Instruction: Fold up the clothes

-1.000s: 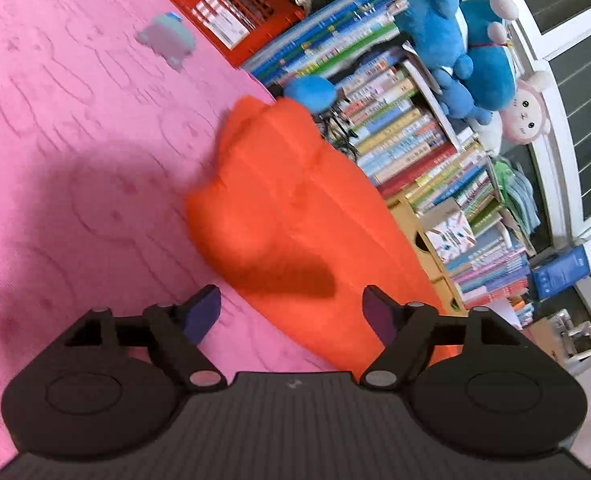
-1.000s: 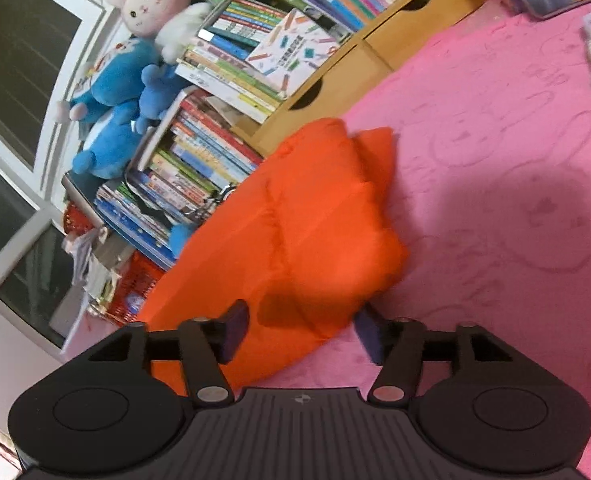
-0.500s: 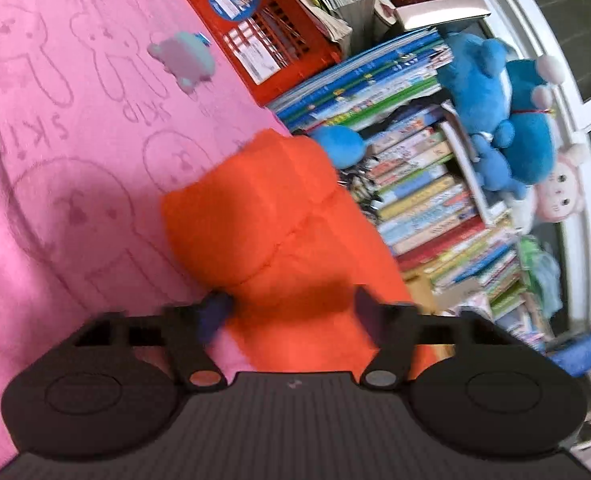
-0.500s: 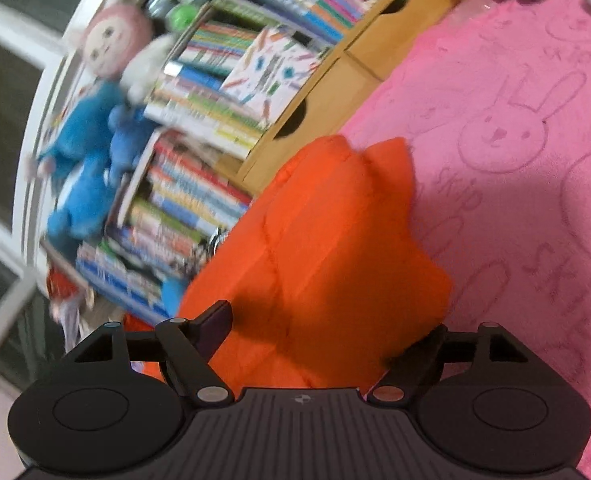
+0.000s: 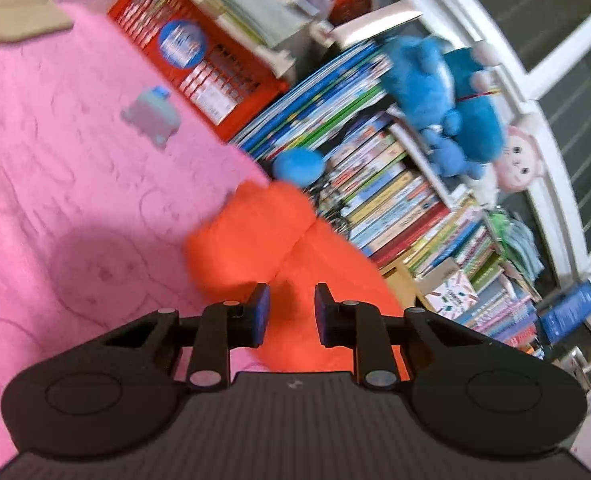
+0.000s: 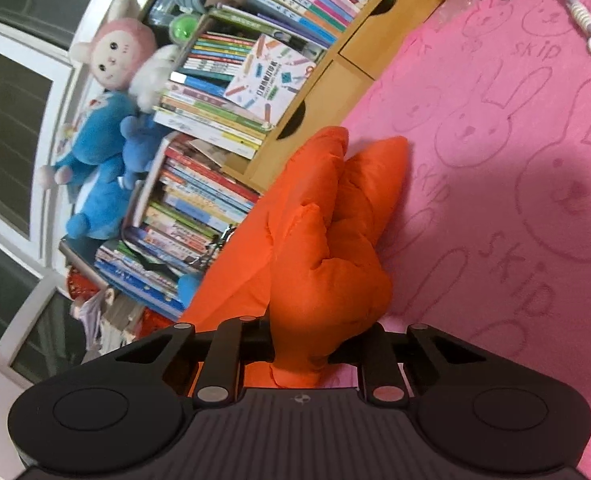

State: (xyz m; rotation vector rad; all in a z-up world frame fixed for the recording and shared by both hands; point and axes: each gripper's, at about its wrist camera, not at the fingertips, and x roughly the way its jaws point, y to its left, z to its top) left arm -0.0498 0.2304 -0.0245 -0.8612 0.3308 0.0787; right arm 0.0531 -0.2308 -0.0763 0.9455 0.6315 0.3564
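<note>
A: Where is the orange padded garment [image 6: 327,248] lying?

B: On the pink rabbit-print blanket [image 6: 515,168], with its far side up against the stacked books [image 6: 199,200]. One puffy end points away from the books toward the wooden drawer unit [image 6: 327,92].

A: And the right tongs [image 6: 301,342]?

B: Closing, with a bunched fold of the garment pinched between them; the cloth bulges out above the fingers.

A: The left tongs [image 5: 291,314]?

B: Drawn narrow over the garment's [image 5: 263,248] other end. The blue pads [image 5: 261,312] have orange cloth behind the gap, but whether they actually pinch it I cannot tell.

A: Anything else by the books?

B: A red crate [image 5: 215,60] beside them, a small grey-blue toy [image 5: 151,114] on the blanket [image 5: 75,200] near the crate, and blue plush toys [image 5: 447,104] on top.
</note>
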